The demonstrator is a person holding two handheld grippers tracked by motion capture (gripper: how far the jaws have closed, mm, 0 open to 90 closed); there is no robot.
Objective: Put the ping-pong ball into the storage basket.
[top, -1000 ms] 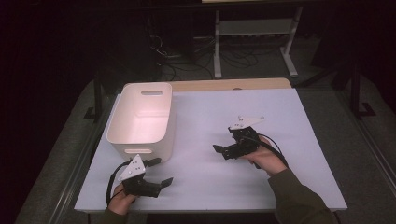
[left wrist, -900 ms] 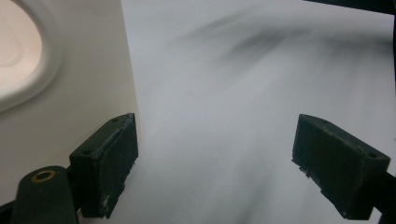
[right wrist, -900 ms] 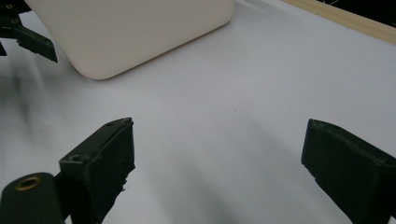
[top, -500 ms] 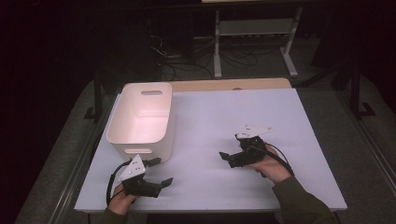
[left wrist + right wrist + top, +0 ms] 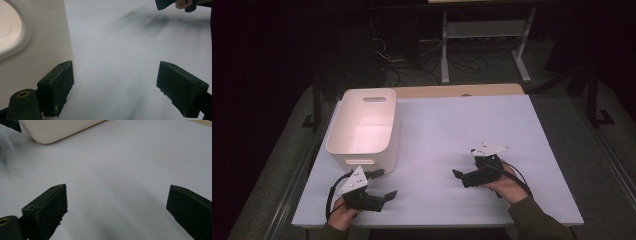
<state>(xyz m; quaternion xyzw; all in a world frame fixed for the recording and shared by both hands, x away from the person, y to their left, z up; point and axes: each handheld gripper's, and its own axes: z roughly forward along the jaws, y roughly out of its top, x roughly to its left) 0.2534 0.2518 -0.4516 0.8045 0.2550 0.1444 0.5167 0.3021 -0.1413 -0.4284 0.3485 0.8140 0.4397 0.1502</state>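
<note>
A white plastic bin (image 5: 363, 125) stands on the left half of the white table (image 5: 452, 120). My left gripper (image 5: 385, 184) rests near the front left edge, just in front of the bin, and is open with nothing between its jaws. In the left gripper view the bin's wall (image 5: 37, 40) lies close beside one jaw of the left gripper (image 5: 115, 75). My right gripper (image 5: 460, 178) lies low over the table at the front right and points left. Its jaws have just been opening and stand wide with only bare table between them in the right gripper view (image 5: 116, 195).
A wooden strip (image 5: 457, 90) runs along the table's far edge. Behind it stand a metal rack (image 5: 484, 40) and cables on the dark floor. The bin's corner (image 5: 57, 130) lies far ahead of the right gripper. The right hand's gripper (image 5: 166, 3) appears far off in the left gripper view.
The right hand has moved toward the table's near edge and sunk lower with its gripper. The left gripper has stayed in place.
</note>
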